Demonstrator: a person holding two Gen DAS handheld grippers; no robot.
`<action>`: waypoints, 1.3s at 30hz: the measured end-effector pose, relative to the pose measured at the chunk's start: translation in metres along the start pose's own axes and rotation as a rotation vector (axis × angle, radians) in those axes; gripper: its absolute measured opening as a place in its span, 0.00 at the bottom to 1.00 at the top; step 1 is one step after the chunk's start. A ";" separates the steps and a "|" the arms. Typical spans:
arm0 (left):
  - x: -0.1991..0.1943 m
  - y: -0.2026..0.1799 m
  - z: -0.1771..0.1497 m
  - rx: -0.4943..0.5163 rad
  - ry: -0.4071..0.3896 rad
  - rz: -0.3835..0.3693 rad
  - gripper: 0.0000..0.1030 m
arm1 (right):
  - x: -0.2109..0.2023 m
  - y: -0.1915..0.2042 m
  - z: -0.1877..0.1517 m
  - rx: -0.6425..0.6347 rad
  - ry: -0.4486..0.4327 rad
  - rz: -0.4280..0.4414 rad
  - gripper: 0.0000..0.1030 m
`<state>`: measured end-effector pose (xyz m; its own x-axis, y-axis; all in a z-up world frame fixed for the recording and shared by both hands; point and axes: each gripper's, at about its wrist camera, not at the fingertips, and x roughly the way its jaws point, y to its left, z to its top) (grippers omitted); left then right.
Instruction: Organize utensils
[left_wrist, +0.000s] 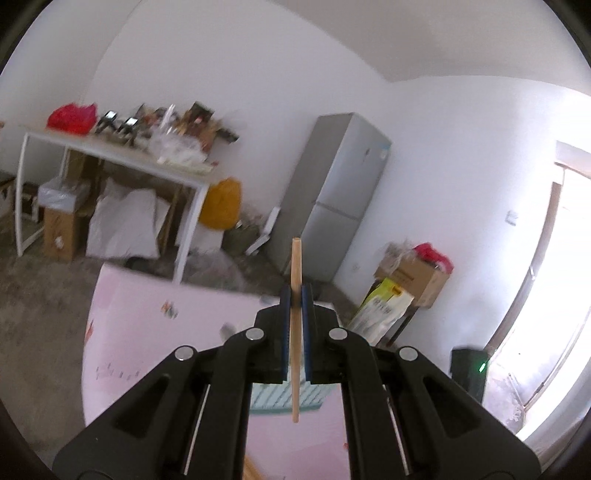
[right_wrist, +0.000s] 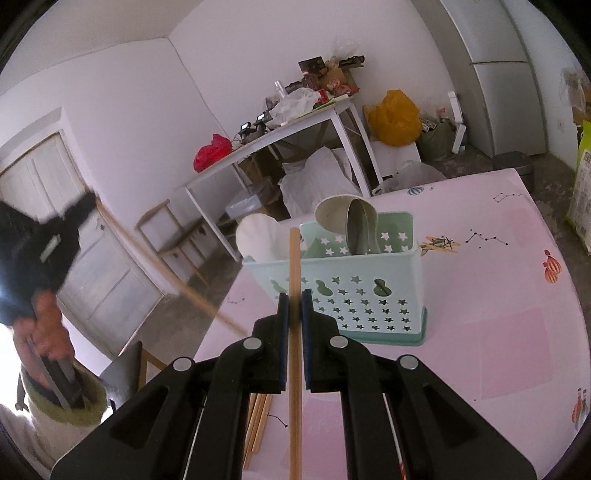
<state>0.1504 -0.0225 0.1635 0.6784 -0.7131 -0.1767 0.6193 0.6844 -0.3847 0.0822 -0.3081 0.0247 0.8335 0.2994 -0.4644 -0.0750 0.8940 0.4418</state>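
My left gripper (left_wrist: 295, 295) is clamped on one chopstick (left_wrist: 296, 332), held upright above the pink table (left_wrist: 147, 332). My right gripper (right_wrist: 294, 299) pinches another chopstick (right_wrist: 294, 332), pointing to 12 o'clock at the green holder (right_wrist: 351, 291), which has spoons (right_wrist: 347, 221) in it. Spare chopsticks (right_wrist: 258, 424) lie at 6 o'clock.

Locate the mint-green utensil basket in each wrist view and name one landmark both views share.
Left wrist: only a strip of the mint-green utensil basket shows low at centre, behind the left gripper and its chopstick.
Right wrist: the basket stands in full view at centre on the pink table, just beyond the right gripper.
Shared landmark: the grey fridge.
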 end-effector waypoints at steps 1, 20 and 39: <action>0.002 -0.006 0.007 0.014 -0.016 -0.011 0.04 | 0.000 -0.001 0.000 0.001 -0.001 0.002 0.07; 0.113 -0.019 0.007 0.068 -0.028 -0.006 0.04 | -0.015 -0.007 0.004 0.006 -0.030 0.011 0.07; 0.107 0.021 -0.042 -0.006 0.077 0.050 0.56 | -0.037 -0.004 0.014 -0.005 -0.055 -0.011 0.07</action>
<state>0.2193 -0.0914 0.0983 0.6762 -0.6874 -0.2649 0.5824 0.7190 -0.3792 0.0591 -0.3277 0.0512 0.8633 0.2707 -0.4259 -0.0682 0.8987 0.4331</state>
